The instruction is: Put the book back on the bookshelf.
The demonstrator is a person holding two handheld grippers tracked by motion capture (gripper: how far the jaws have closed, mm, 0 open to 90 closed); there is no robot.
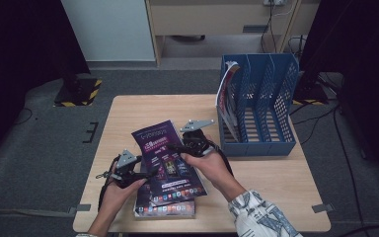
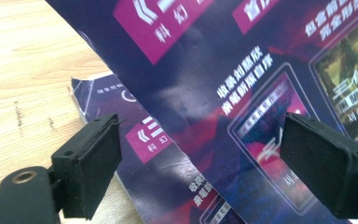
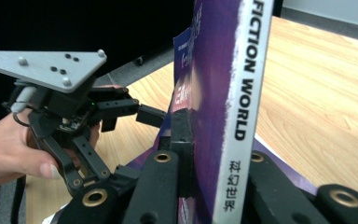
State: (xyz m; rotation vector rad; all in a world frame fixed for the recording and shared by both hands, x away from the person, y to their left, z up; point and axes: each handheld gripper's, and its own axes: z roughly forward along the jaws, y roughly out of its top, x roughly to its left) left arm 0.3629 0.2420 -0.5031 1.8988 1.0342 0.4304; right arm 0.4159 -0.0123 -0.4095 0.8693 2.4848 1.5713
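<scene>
Purple magazine lifted by its spine, long axis running from five toward eleven o'clock.

Nearest me, my left gripper [image 1: 150,173] has its jaws spread at the magazine's [image 1: 165,158] seven-o'clock edge, pads clear of the cover; the left gripper view shows a second magazine [image 2: 161,184] flat on the table [image 1: 276,173] beneath. My right gripper [image 1: 170,147] pinches the raised magazine at its three-o'clock side; its own view shows the spine, lettered FICTION WORLD. Farther off, at two o'clock, stands a blue file rack [image 1: 259,101].
</scene>
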